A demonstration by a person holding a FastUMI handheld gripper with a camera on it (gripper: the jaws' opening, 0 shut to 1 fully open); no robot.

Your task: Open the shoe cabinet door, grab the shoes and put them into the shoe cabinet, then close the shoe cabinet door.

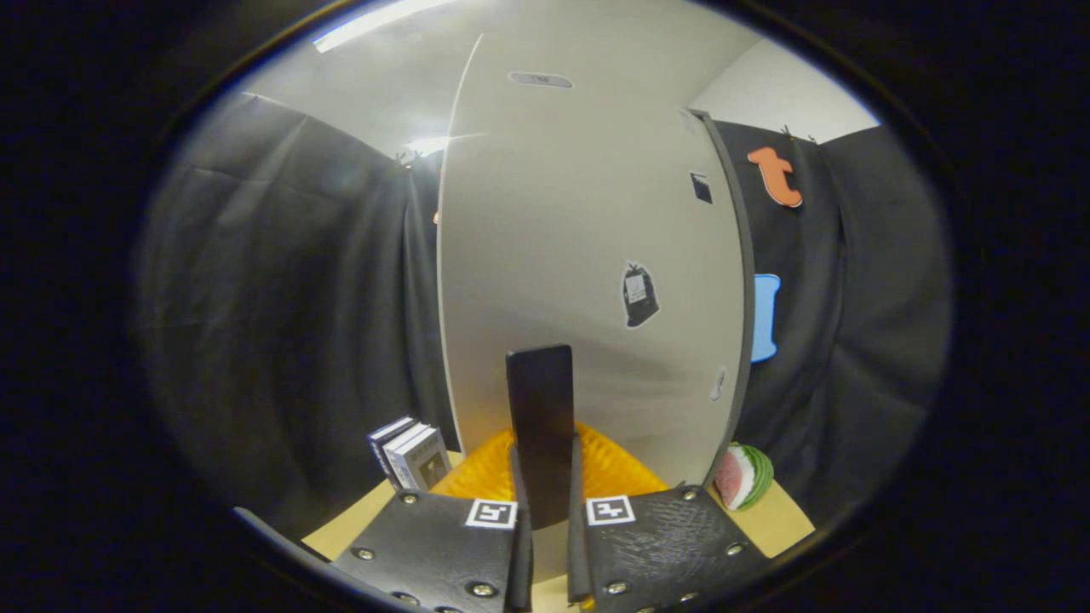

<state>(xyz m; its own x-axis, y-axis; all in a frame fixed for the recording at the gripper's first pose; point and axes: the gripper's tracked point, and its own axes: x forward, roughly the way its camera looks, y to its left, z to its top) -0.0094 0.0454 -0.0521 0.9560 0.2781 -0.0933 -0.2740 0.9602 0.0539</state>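
The shoe cabinet door (pixel 562 238) is a tall pale panel that stands right in front of me, with its dark side edge (pixel 742 281) showing to the right. A flat black upright handle (pixel 540 409) sticks out from its lower part. My gripper (pixel 545 477) is shut on this handle, one finger pressing on each side of it. The handle's top rises above the fingertips (pixel 490 472).
Upright books or boxes (pixel 410 455) stand on the wooden tabletop (pixel 771 524) left of the door's foot. A watermelon-slice toy (pixel 743 477) lies right of it. Black cloth walls hang close on both sides. A dark sticker (pixel 639 295) sits on the door.
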